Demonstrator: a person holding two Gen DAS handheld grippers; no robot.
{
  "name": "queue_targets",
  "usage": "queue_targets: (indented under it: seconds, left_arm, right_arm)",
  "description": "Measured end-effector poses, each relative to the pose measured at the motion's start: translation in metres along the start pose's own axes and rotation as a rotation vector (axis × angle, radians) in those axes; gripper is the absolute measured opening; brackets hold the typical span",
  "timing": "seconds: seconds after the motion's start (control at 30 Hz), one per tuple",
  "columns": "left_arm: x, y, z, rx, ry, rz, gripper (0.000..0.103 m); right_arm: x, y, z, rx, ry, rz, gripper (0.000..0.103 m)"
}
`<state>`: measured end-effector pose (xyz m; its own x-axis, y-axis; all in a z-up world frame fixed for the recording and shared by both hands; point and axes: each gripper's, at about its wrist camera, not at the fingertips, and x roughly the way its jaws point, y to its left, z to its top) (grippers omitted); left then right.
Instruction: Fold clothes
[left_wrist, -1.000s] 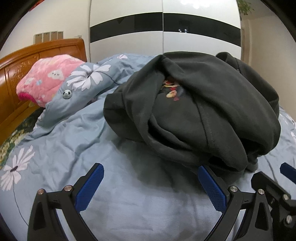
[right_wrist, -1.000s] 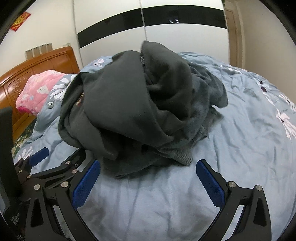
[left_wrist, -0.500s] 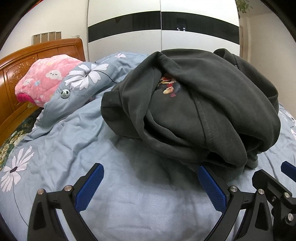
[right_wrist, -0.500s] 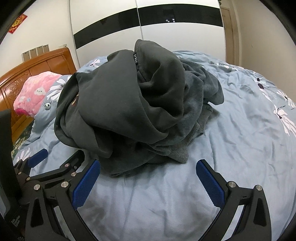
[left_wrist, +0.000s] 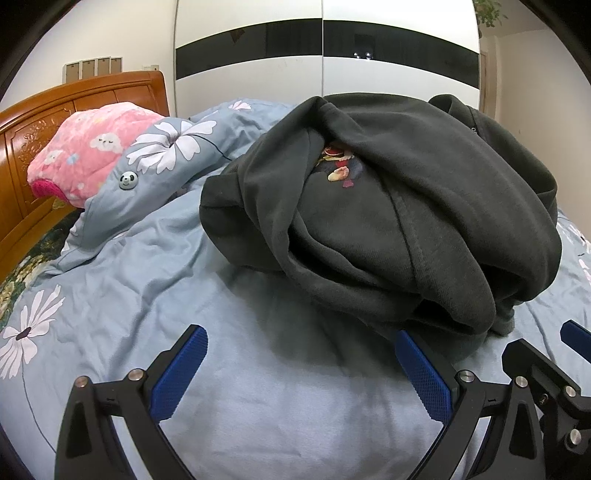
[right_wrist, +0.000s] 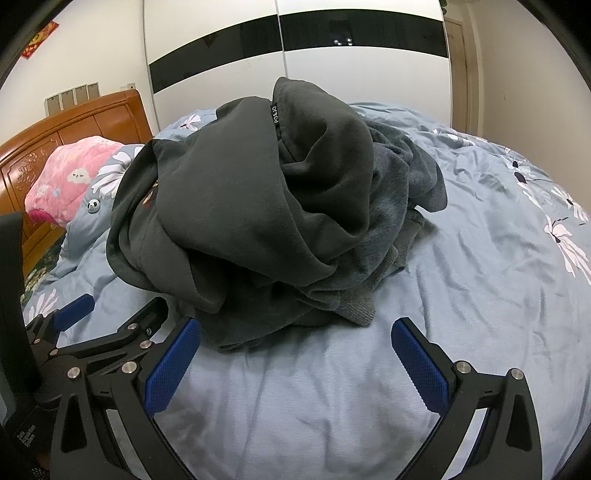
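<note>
Hoodie (left_wrist: 388, 206): dark grey, lying crumpled on bed (left_wrist: 258, 387).
L gripper (left_wrist: 299, 365): hovering just before hoodie, jaws apart.
R gripper (right_wrist: 295, 358): sitting beside L, jaws apart, nothing held.

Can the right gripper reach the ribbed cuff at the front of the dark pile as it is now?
Probably yes. The right gripper is open, and the cuff lies on top of the blue sheet just ahead of it. Nothing stands between them; only bare sheet.
</note>
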<state>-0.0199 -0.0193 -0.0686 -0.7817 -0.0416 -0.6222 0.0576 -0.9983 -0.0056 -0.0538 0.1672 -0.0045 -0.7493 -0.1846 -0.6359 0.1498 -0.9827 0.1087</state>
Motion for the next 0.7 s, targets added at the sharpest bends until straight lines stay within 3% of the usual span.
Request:
queue_targets:
  seconds: [0.17,0.3,0.4,0.53,0.6,0.7]
  left_arm:
    - [-0.001,0.001,0.0,-0.005,-0.006,-0.008,0.103]
    - [-0.013,0.009,0.007,-0.009,-0.071,0.03,0.103]
    - [-0.028,0.027,0.015,-0.066,-0.135,0.034,0.103]
    - [-0.044,0.046,0.024,-0.145,-0.188,-0.029,0.103]
    - [-0.049,0.048,0.027,-0.137,-0.202,-0.03,0.103]
    - [-0.055,0.051,0.03,-0.118,-0.221,-0.01,0.103]
  right_arm:
    - [0.0,0.001,0.001,-0.002,0.008,0.005,0.103]
    - [-0.021,0.002,0.013,-0.051,-0.014,0.024,0.103]
    - [-0.055,-0.001,0.052,-0.079,-0.107,0.057,0.103]
    - [-0.057,0.024,0.124,-0.213,-0.153,0.092,0.103]
    - [-0.04,0.045,0.163,-0.288,-0.137,0.141,0.103]
    - [0.008,0.068,0.208,-0.337,-0.03,0.165,0.103]
